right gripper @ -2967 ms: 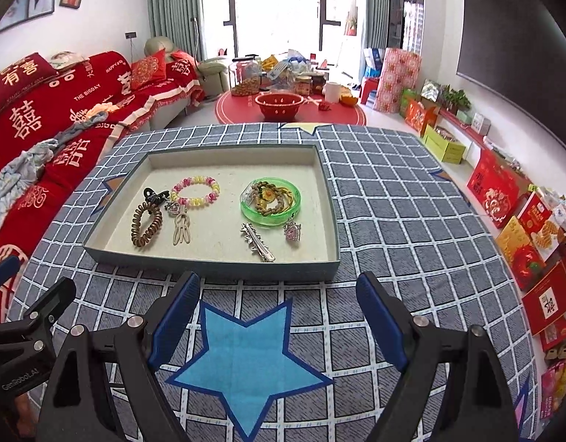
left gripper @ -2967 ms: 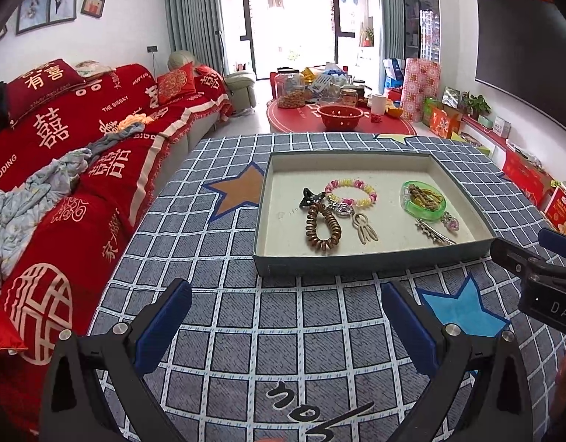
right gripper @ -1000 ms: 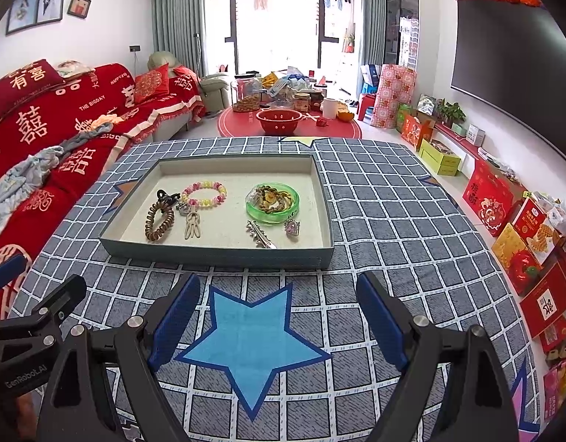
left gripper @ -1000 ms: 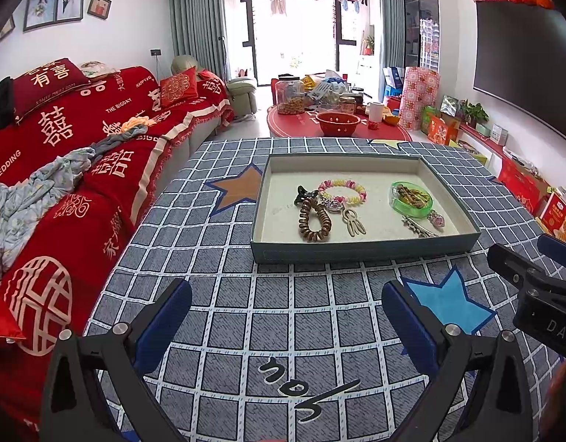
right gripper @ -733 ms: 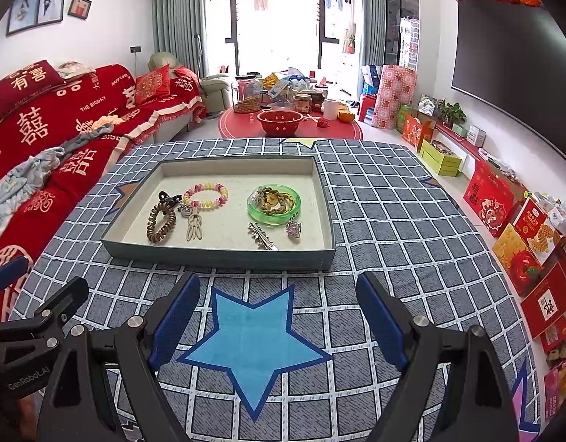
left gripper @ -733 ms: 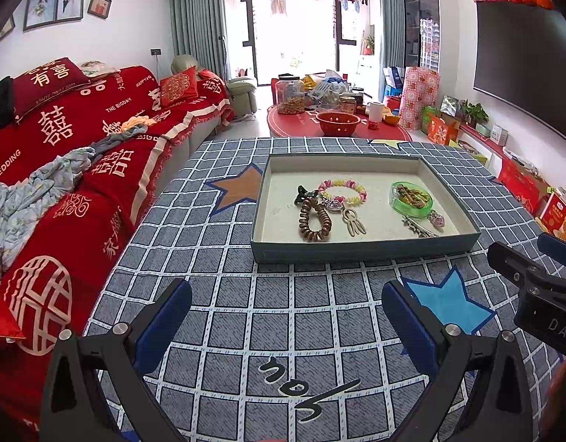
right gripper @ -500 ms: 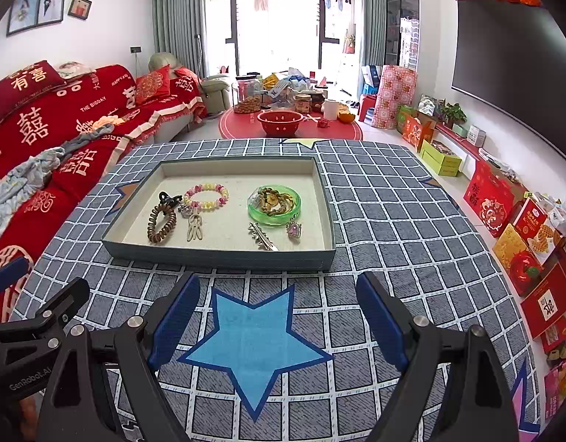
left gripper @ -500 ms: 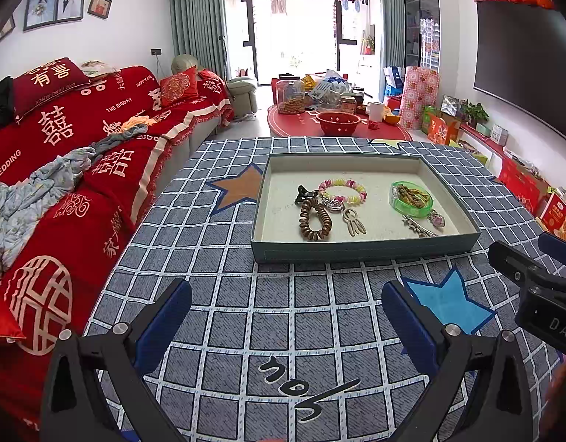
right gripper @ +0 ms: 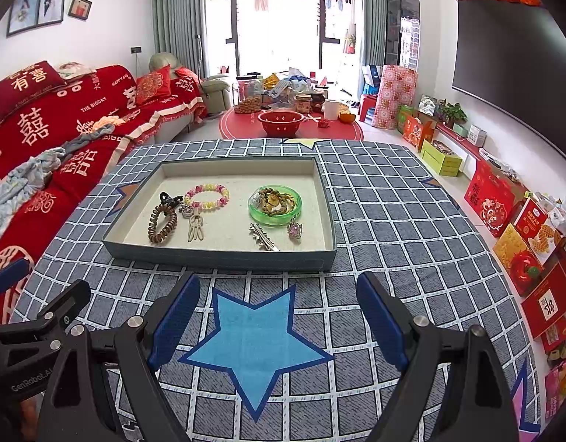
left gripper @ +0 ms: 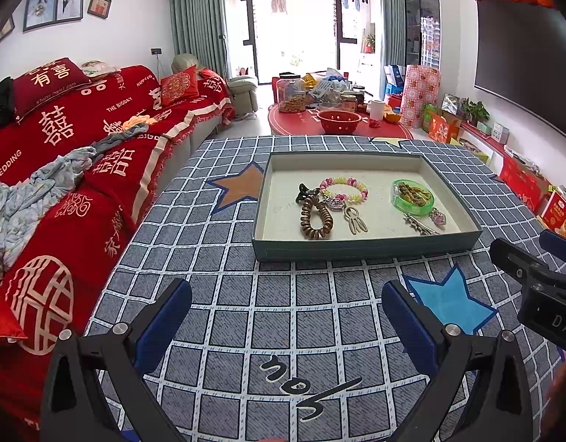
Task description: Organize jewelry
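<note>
Checked cloth (right gripper: 393, 221); tray (right gripper: 220, 258) beyond blue star (right gripper: 257, 335).

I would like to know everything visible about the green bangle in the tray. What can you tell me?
The green bangle is a wide ring of translucent, bright green material that looks like plastic or glass. It lies flat on the pale floor of the grey tray, in its right half. A brown beaded strand is coiled inside the ring. A small pink charm lies close to its near edge, a silver hair clip just in front. Nothing grips it.
</note>
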Demonstrator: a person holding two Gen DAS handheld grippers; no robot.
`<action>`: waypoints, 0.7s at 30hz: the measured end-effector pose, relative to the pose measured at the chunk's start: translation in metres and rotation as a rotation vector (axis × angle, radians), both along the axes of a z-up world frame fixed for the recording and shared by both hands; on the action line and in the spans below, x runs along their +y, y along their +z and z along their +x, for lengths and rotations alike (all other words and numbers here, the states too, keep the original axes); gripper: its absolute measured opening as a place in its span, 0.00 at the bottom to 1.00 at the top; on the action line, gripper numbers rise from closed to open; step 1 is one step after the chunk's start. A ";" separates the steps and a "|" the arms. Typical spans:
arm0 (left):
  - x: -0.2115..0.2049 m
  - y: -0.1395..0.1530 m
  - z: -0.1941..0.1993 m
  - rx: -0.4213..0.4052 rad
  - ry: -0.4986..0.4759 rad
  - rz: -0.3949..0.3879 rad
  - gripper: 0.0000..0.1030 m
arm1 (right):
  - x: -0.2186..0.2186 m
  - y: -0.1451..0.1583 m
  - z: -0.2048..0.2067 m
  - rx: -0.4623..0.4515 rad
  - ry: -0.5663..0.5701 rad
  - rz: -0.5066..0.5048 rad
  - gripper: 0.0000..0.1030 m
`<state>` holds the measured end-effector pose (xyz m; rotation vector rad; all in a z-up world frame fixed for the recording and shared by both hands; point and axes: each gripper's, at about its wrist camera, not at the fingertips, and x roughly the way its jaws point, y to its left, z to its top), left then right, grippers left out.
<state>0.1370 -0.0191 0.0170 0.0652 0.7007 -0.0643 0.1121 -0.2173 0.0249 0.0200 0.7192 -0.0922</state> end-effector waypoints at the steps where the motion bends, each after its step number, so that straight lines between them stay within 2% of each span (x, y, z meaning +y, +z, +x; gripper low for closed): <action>1: 0.000 0.000 0.000 0.000 0.000 0.001 1.00 | 0.001 0.000 0.000 0.000 0.000 0.001 0.86; 21: 0.002 -0.001 0.001 0.014 0.007 -0.007 1.00 | -0.001 0.000 0.000 0.002 0.001 0.002 0.86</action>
